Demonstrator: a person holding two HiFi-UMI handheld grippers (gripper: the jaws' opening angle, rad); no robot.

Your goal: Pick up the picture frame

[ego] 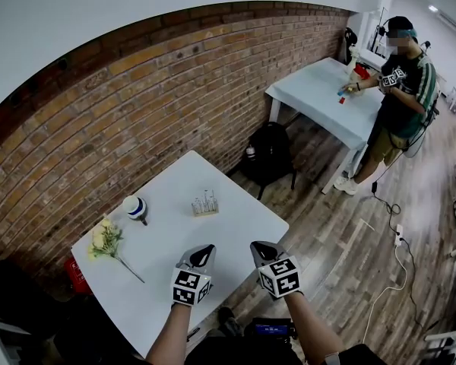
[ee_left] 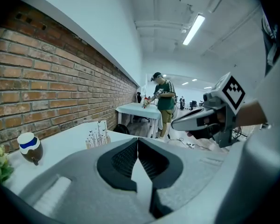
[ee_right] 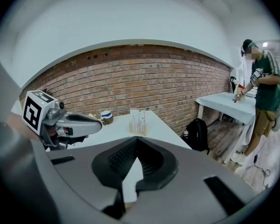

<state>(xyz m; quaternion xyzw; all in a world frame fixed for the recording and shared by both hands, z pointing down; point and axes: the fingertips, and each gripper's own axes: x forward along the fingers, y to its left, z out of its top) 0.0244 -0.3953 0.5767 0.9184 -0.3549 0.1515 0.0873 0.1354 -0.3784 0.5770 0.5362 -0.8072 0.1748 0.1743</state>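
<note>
The picture frame [ego: 205, 203] is small, clear-fronted with a plant drawing, and stands upright on a wooden base near the far right part of the white table [ego: 167, 234]. It also shows in the left gripper view [ee_left: 97, 133] and the right gripper view [ee_right: 138, 122]. My left gripper [ego: 207, 248] hovers over the table's near right edge, shut and empty. My right gripper [ego: 257, 246] is beside it, just off the table's right edge, also shut and empty. Both point toward the frame from well short of it.
A blue-and-white capped jar [ego: 136, 207] and a bunch of pale yellow flowers [ego: 104, 241] lie on the table's left part. A brick wall [ego: 121, 105] runs behind. A black backpack [ego: 270, 154] sits on the floor beyond. A person [ego: 399, 90] works at a second white table [ego: 327, 97].
</note>
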